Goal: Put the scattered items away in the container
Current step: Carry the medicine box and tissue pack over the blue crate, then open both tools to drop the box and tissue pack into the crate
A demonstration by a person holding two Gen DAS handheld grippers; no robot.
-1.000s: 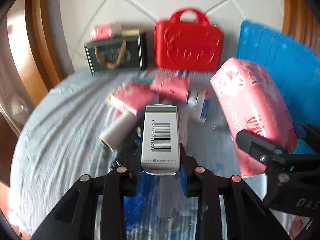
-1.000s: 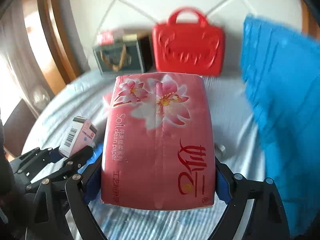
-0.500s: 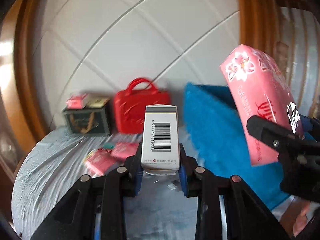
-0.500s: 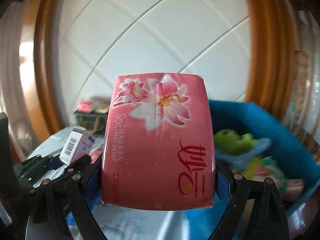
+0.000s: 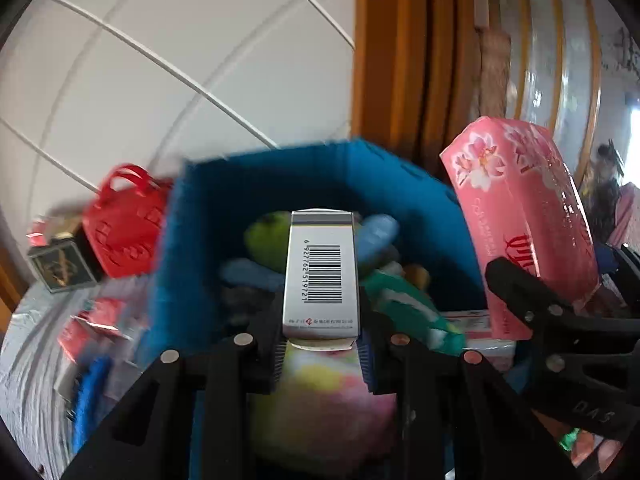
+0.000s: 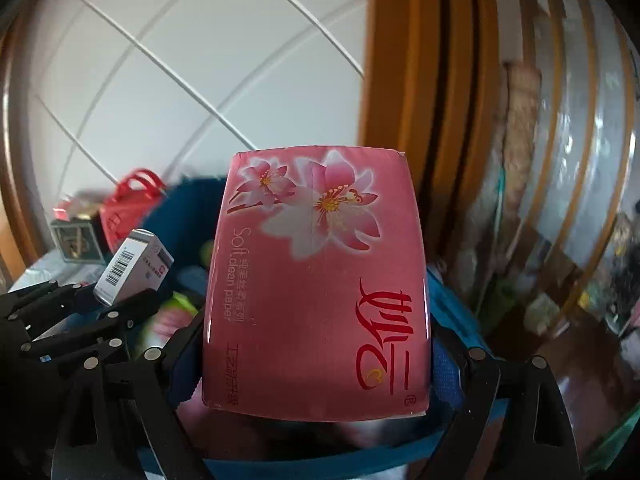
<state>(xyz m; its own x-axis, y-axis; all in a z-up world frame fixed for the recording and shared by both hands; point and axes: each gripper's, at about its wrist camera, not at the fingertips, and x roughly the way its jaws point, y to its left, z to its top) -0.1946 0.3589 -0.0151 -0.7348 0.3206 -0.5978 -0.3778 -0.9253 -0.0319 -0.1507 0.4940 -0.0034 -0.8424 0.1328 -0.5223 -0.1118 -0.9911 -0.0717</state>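
Currently two grippers, one item each. Left gripper (image 5: 322, 354) is clamped tight on one small white carton (image 5: 321, 276), rectangular cardboard with a barcode face, held over the open blue bin (image 5: 256, 184). Right gripper (image 6: 316, 364) has its jaws spread wide around one pink tissue pack (image 6: 316, 276), glossy soft plastic wrap with a flower print, also above the bin. Bin is fabric-walled and already holds several blurred soft items. One red moulded handbag-shaped case (image 5: 124, 228) sits on the table beyond.
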